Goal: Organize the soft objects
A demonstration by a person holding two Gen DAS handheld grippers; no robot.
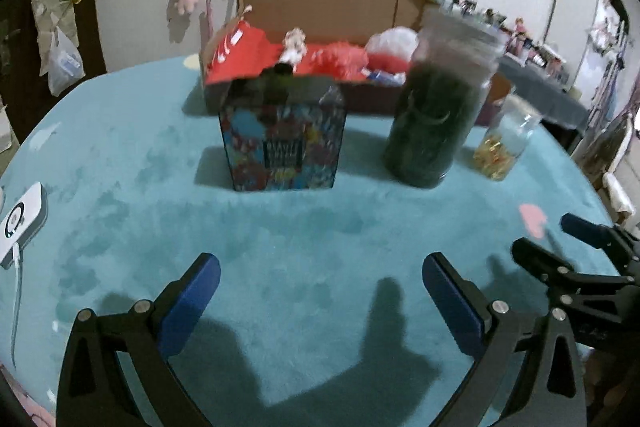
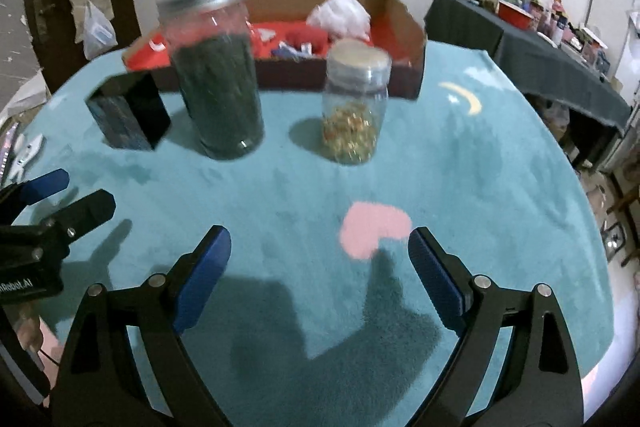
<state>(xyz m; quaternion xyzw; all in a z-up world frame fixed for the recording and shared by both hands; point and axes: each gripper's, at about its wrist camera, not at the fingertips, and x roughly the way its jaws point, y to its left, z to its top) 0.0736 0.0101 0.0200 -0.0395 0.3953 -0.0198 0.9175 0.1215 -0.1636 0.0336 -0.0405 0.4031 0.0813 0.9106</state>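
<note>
Both the left tongs (image 1: 320, 291) and right tongs (image 2: 320, 267) stood apart, empty. The soft objects (image 1: 344, 61) lay upper centre in the cardboard box (image 1: 320, 3); reaching past the tall jar (image 1: 436, 115) demanded care.

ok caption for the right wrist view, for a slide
Open right gripper above teal blanket, facing tall green-filled glass jar, small jar, cardboard box.

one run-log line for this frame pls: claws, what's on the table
left claw: open, empty | right claw: open, empty | blanket: tall jar, small jar, printed box, cardboard box behind
</note>
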